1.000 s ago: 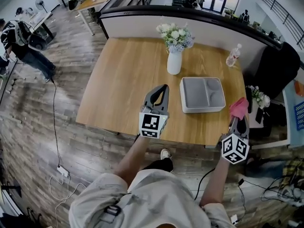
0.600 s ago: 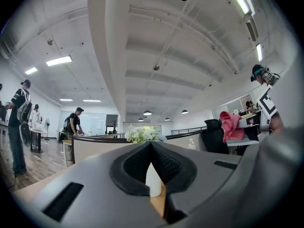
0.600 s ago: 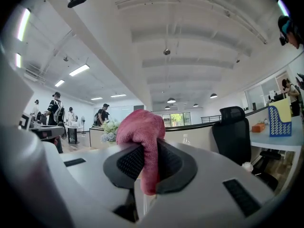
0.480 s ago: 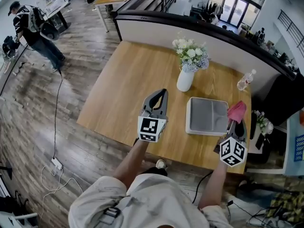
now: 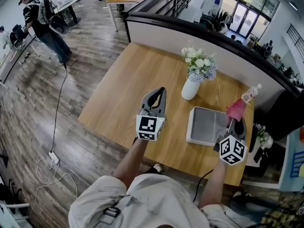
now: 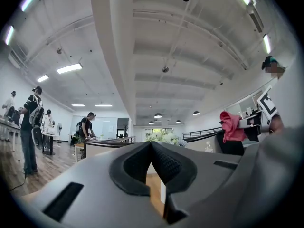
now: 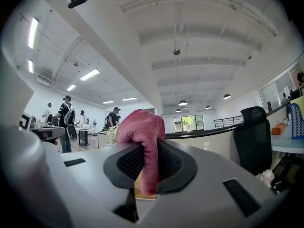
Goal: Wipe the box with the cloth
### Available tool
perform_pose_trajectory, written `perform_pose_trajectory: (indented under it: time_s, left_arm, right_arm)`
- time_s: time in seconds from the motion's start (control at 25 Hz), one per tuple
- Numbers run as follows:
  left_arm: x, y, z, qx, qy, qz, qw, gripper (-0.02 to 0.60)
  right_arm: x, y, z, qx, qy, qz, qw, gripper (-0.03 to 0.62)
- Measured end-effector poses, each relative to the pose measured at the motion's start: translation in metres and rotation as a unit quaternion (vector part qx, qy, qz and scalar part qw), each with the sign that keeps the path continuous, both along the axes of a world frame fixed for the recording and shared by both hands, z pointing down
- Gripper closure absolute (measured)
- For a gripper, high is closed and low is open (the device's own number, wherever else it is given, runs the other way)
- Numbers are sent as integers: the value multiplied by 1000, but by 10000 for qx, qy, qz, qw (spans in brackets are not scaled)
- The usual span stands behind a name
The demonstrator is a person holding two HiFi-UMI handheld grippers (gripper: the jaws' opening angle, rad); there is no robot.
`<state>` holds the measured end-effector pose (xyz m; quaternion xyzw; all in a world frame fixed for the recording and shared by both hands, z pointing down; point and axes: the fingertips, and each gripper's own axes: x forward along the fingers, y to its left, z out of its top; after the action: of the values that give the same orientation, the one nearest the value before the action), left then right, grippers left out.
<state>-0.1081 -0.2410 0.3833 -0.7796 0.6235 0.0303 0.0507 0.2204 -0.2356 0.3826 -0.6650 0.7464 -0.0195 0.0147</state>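
Grippers hovering above the worktop (image 5: 118, 89), wiping not yet begun
Left gripper (image 5: 160, 91) is holding its fingers pressed together on nothing; the grey box (image 5: 204, 125) is lying at its 3 o'clock, long axis seemingly running 9-to-3. Right gripper (image 5: 236, 121), the nearer one, is pinching the pink cloth (image 5: 236, 109), box just beside at its 9 o'clock.
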Motion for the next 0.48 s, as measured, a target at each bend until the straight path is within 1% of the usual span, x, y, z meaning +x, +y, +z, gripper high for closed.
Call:
perform_pose_trajectory:
  time_s: [0.28,0.48]
  left_arm:
    - [3,1,1,-7,-51,-35,10000,572]
    - [11,-6,5,-1,-18,-98,9999,571]
  right_arm:
    - [-4,-3,2,23,-41,-99,9999,531]
    - [-3,-11,4,15,71,-236,9997,531]
